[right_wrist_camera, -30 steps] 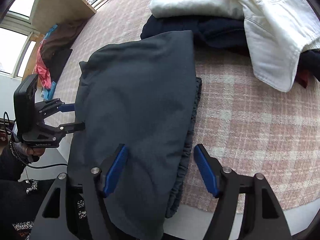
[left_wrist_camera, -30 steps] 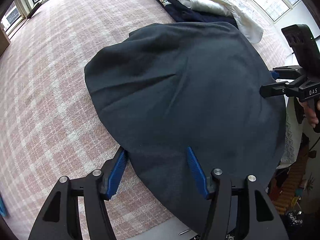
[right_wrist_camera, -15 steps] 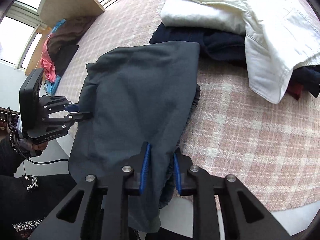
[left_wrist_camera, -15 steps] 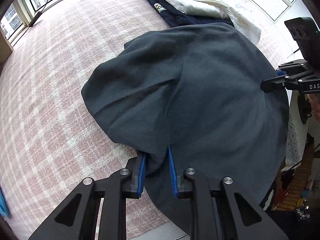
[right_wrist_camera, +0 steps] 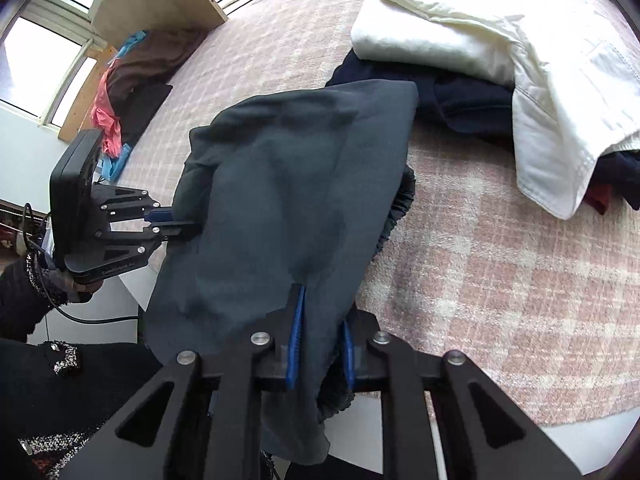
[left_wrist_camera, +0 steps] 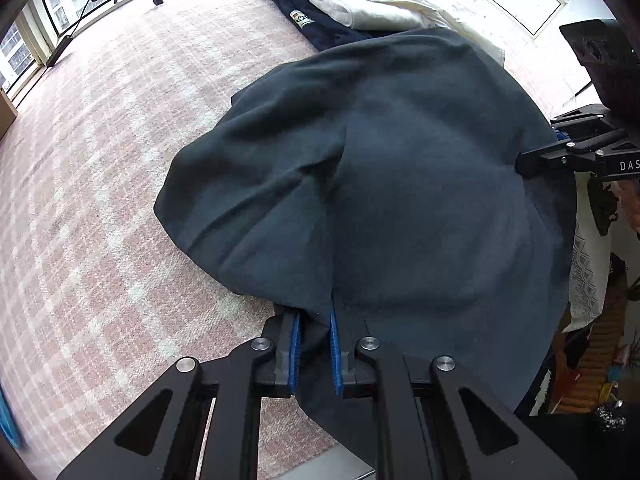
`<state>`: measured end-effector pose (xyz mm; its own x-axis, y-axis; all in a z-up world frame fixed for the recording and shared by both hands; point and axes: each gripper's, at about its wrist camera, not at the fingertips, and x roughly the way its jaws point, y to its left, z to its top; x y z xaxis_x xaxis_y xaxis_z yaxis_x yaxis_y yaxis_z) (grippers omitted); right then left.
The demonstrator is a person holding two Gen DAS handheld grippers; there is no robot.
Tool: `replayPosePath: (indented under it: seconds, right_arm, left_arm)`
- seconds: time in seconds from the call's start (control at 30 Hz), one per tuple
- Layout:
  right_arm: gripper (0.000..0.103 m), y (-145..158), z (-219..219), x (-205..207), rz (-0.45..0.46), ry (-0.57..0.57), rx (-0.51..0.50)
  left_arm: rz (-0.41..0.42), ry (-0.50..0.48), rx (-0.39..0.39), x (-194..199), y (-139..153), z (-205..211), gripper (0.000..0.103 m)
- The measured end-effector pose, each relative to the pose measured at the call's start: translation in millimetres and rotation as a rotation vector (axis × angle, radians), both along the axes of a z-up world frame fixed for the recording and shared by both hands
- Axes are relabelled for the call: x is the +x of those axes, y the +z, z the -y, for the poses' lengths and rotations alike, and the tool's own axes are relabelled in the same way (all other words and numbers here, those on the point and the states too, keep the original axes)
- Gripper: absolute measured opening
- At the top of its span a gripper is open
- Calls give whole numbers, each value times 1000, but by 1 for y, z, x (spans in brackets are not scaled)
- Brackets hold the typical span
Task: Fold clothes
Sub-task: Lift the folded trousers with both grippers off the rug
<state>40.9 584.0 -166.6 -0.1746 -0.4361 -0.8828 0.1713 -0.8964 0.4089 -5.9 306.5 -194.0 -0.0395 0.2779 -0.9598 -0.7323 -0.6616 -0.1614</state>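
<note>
Both grippers, the left gripper (left_wrist_camera: 314, 346) and right gripper (right_wrist_camera: 320, 344), have just squeezed shut on the near edge of the dark cloth (left_wrist_camera: 400, 200). It stretches away from them across the pink blanket (left_wrist_camera: 100, 200).

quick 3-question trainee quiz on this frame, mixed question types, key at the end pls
1. True or false: both grippers grip the dark grey garment.
2. What lies on top of the navy garment at the far side of the bed? A) cream clothes B) a red towel C) a pillow
3. Fill in: the bed cover is pink and white ____.

Key: 1 true: the left gripper and right gripper, which have just been closing, each pinch its near edge. 2 A, the cream clothes. 3 plaid.
</note>
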Motion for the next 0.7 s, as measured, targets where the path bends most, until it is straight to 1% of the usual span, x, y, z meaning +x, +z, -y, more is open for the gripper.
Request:
replayPosePath:
  seconds: [0.07, 0.13, 0.17, 0.2, 0.23, 0.27, 0.3, 0.33, 0.37, 0.4, 0.43, 0.47, 0.5, 0.53, 0.6, 0.67, 0.7]
  right_arm:
    - [15, -1, 1, 2, -8, 0, 22]
    - [15, -3, -3, 3, -3, -22, 9]
    - [15, -4, -5, 3, -1, -33, -3]
    - [15, -5, -7, 4, 0, -41, -10]
    - [15, -7, -10, 4, 5, -48, -21]
    - [16, -10, -14, 3, 14, -60, -40]
    - [16, -12, -20, 3, 25, -73, -61]
    - [18, -15, -25, 3, 36, -86, -83]
    - [26, -21, -27, 3, 57, -100, -95]
    - [30, -28, -27, 2, 82, -113, -105]
    - [33, -34, -28, 2, 108, -126, -114]
    - [36, -38, -27, 2, 111, -137, -127]
    - [35, -39, -25, 3, 106, -146, -141]
    - [33, -41, -23, 3, 102, -156, -155]
    - [27, -37, -18, 8, 64, -158, -150]
    - [17, -29, -11, 14, 30, -170, -152]
    - [16, -24, -10, 18, 17, -182, -157]
  left_arm:
    - [7, 13, 15, -1, 1, 3, 11]
    - [15, 27, 32, -3, 3, 7, 11]
    - [23, 45, 27, -6, 2, 9, 12]
    - [32, 67, 18, -9, 0, 11, 22]
    - [40, 88, 10, -13, -2, 13, 48]
    - [49, 110, 1, -17, -4, 15, 60]
    - [56, 124, 35, -18, -2, 17, 61]
    - [55, 130, 56, -19, -1, 19, 55]
    - [52, 135, 70, -20, 0, 20, 49]
    - [35, 131, 75, -20, 1, 21, 38]
    - [36, 128, 91, -20, 2, 22, 27]
    - [44, 126, 111, -21, 2, 24, 21]
    - [75, 130, 138, -23, 2, 26, 11]
    - [88, 139, 154, -24, 2, 29, 11]
    - [78, 141, 169, -23, 5, 32, 9]
    - [73, 140, 206, -21, 14, 37, 9]
    - [74, 140, 228, -20, 20, 41, 9]
